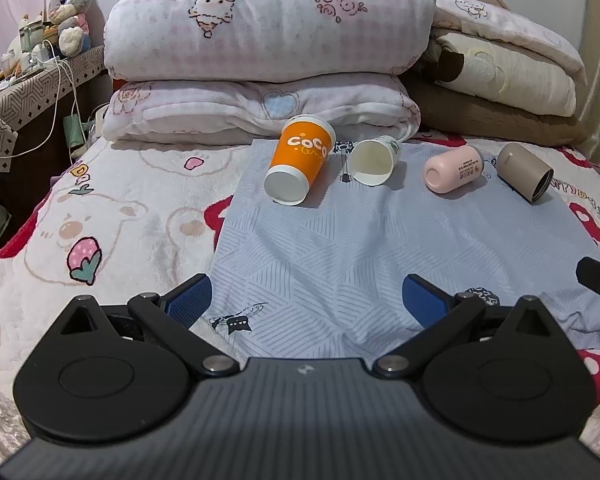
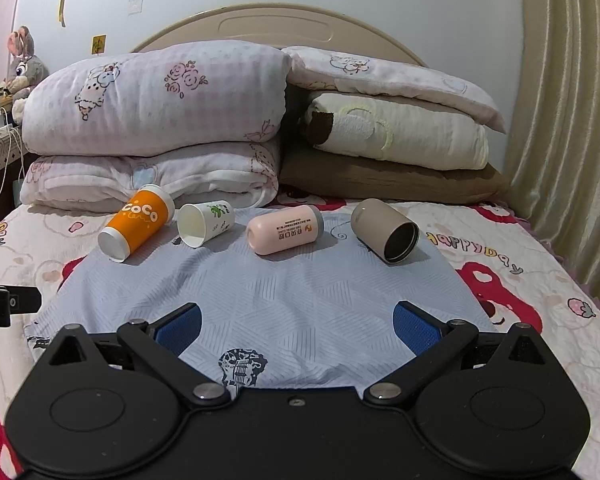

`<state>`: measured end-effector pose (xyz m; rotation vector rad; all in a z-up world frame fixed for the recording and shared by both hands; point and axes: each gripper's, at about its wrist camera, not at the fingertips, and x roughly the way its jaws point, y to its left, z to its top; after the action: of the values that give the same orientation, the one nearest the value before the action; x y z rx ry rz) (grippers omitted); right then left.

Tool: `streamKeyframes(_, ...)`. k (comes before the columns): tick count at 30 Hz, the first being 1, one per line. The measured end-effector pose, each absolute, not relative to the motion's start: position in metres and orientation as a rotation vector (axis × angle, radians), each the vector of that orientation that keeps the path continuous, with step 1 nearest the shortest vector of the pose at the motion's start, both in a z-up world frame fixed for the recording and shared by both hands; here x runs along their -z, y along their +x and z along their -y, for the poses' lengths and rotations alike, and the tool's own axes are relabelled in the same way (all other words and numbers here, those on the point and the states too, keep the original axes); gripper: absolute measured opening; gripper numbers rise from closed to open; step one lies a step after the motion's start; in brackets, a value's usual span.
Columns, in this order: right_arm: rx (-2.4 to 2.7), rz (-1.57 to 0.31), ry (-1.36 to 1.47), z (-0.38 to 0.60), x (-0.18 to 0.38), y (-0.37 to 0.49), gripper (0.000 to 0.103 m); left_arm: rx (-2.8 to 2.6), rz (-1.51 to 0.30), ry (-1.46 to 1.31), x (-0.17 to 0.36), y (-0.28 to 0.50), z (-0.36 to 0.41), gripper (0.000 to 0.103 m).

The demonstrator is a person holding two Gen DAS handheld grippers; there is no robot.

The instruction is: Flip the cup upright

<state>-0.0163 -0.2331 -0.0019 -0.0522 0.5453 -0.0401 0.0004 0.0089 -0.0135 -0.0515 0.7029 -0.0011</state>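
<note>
- Counting four cups, all on their sides in a row across the far part of the blue cloth (image 2: 260, 300): one orange cup (image 2: 134, 228), one small white paper cup (image 2: 206, 222), one pink cup (image 2: 284, 230), one taupe cup (image 2: 384, 230).
- Orange cup lies at the cloth's far left corner, base toward you; the white cup sits just beside it, mouth toward you.
- Pink cup lies near the middle of the far edge; taupe cup lies toward the far right corner, dark mouth facing you and to the right.
- Your left gripper (image 1: 306, 300) has its jaws spread wide, nothing between the blue pads; your right gripper (image 2: 298, 328) likewise stands wide and empty.
- Both hover over the cloth's near edge, well apart from the cups, with bare cloth between.
- Cloth lies on a bed (image 2: 540, 280) with a bear-print cover; folded quilts (image 2: 152, 96) are stacked behind the cups against the headboard (image 2: 276, 26).
</note>
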Motion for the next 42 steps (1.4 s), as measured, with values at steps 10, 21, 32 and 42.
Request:
streamKeyframes(10, 0.041, -0.547, -0.051, 0.233, 0.002, -0.016, 0.103, 0.005, -0.711, -0.051, 0.015, 0.000, -0.009, 0.103)
streamKeyframes(21, 0.040, -0.548, -0.051, 0.232, 0.002, -0.016, 0.103, 0.004, -0.712, -0.051, 0.015, 0.000, -0.009, 0.103)
streamKeyframes(32, -0.030, -0.580, -0.051, 0.229, -0.002, -0.012, 0.103, 0.112, -0.765, -0.019, -0.012, 0.015, -0.008, 0.103)
streamKeyframes(42, -0.315, -0.640, -0.082, 0.211, -0.026, 0.032, 0.103, 0.192, -0.844, 0.037, -0.042, 0.088, -0.003, 0.102)
